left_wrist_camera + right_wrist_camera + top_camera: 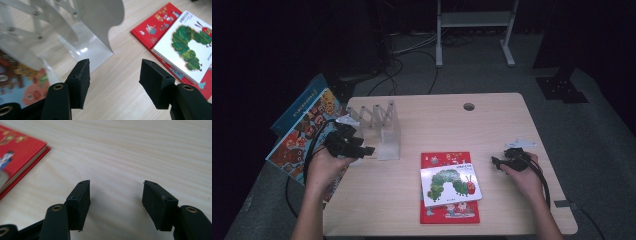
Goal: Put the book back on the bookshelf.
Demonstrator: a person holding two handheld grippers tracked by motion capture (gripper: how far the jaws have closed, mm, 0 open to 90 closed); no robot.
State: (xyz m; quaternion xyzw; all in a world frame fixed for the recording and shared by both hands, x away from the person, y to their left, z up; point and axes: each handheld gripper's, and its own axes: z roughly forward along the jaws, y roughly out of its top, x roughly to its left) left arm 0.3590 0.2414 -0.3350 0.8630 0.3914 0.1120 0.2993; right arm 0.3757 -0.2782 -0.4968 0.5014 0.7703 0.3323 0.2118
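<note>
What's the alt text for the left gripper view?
The open left hand-held gripper hovers over a wooden table, jaws apart and empty. Beyond it stands a white rack; at right a caterpillar book lies on a red book.

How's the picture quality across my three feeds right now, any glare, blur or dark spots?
High view: table lit, surroundings nearly black, picture soft. Left gripper view: glare patch on the white rack, its near parts blurred; caterpillar book fairly sharp. Right gripper view: even light, red book out of focus.
</note>
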